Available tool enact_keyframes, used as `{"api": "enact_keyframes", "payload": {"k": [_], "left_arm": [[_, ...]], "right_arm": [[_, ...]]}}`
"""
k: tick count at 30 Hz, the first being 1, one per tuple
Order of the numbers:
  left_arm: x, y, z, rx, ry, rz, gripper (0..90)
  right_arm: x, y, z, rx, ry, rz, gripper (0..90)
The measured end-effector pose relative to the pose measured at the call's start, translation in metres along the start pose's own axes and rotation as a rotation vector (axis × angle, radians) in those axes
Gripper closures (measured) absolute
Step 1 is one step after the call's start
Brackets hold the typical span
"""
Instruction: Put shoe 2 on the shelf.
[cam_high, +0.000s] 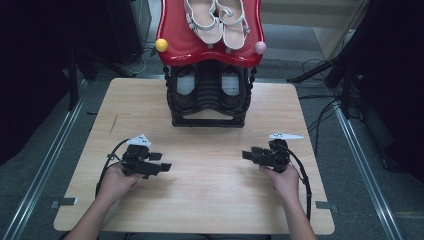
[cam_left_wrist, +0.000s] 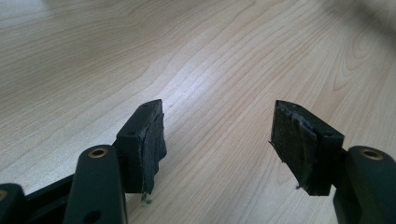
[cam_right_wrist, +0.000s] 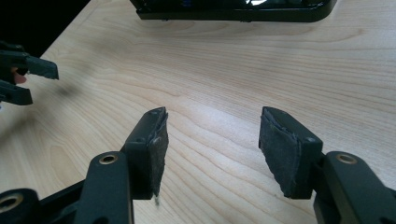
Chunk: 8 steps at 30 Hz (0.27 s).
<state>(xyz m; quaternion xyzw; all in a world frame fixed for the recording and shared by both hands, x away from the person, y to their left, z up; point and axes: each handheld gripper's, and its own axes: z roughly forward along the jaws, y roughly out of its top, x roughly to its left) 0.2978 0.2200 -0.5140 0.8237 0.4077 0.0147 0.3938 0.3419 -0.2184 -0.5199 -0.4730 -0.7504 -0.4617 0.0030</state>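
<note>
Left gripper (cam_high: 161, 161) and right gripper (cam_high: 248, 154), both jaws wide and empty, low over the table (cam_high: 210, 200). White sandals (cam_high: 216, 20) lie well ahead atop the red rack (cam_high: 172, 30), long axis pointing away; neither gripper clearly nearer

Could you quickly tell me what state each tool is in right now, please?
Left tool: open, nothing between its jaws, over the bare table.
Right tool: open, holding nothing.
</note>
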Motion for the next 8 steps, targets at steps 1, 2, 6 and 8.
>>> {"api": "enact_keyframes", "payload": {"k": [1, 2, 6, 8], "left_arm": [[0.0001, 0.0000, 0.0000, 0.002, 0.000, 0.001, 34.9], [0.0001, 0.0000, 0.0001, 0.003, 0.000, 0.000, 34.9], [-0.0004, -0.0003, 0.0010, 0.012, -0.004, 0.001, 33.6], [-0.0013, -0.0003, 0.0015, 0.014, -0.008, 0.005, 33.3]], "right_arm": [[0.0001, -0.0001, 0.0004, 0.002, -0.002, -0.002, 43.6], [0.0003, -0.0002, 0.0005, 0.003, -0.002, -0.001, 43.6], [0.0007, -0.0001, 0.0014, 0.006, -0.002, -0.008, 43.0], [0.0007, -0.0004, 0.0031, 0.014, -0.003, -0.011, 42.7]]}}
